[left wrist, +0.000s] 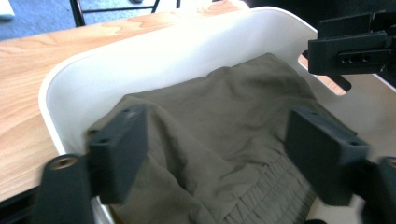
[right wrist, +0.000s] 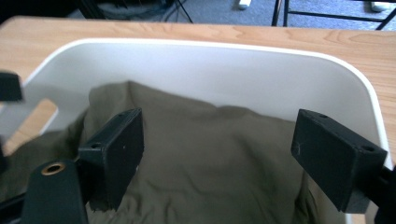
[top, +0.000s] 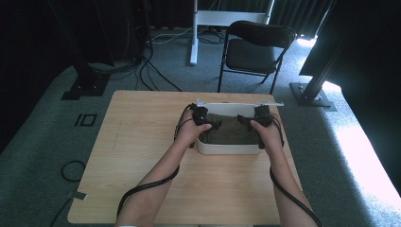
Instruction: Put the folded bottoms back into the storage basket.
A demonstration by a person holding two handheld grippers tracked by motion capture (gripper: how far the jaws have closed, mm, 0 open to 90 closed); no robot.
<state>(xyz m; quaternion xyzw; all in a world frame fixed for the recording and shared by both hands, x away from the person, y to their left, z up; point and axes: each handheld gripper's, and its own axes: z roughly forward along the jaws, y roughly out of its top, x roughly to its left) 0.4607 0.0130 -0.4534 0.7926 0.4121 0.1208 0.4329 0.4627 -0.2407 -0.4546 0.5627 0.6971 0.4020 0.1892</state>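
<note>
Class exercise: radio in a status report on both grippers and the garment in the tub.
Left gripper open, over the olive garment. Right gripper open above it too. Garment lies crumpled inside the white tub. Nothing in the way.

Both forearms forward — left gripper [top: 211, 124], right gripper [top: 248, 121] — jaws wide apart.

The high view looks forward and down from above my side of the table [top: 142, 156]. Each gripper view rides close, looking along my jaws into the white tub [left wrist: 154, 56], perhaps from opposite ends. All three share its olive cloth [right wrist: 210, 149].
</note>
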